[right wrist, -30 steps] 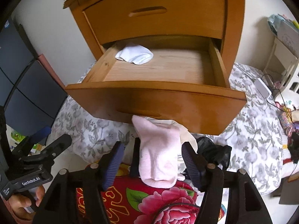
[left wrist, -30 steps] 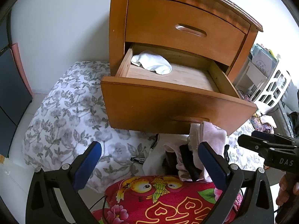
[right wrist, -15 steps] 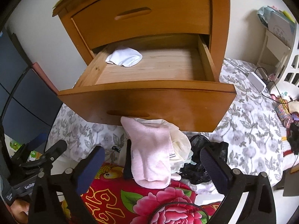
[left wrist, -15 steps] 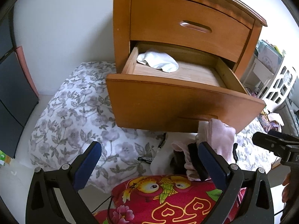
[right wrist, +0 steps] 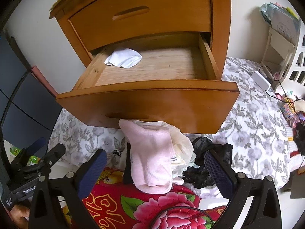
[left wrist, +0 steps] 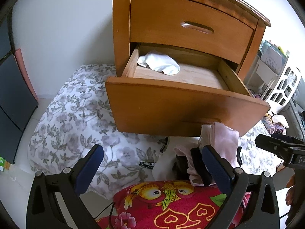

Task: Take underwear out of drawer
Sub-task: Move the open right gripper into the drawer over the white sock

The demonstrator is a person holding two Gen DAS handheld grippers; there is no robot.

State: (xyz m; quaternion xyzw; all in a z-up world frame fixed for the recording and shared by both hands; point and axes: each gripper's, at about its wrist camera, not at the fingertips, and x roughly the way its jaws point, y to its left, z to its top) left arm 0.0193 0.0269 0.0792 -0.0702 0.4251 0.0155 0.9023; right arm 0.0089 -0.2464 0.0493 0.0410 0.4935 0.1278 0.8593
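One white cloth (right wrist: 123,58) left in the open drawer (right wrist: 146,103).
Below the drawer, clothes (right wrist: 152,160) lie on a flowery sheet (right wrist: 253,122); both the left gripper (left wrist: 152,169) and right gripper (right wrist: 155,168) gape wide, holding nothing.

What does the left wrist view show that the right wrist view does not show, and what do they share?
Only the left wrist view: the open left gripper from behind and the nightstand's left side panel. Only the right wrist view: the open right gripper from behind, a white box with a cable on the bedspread, and a black garment. Both: the open drawer holding one white garment, and the pink garment on the pile below.
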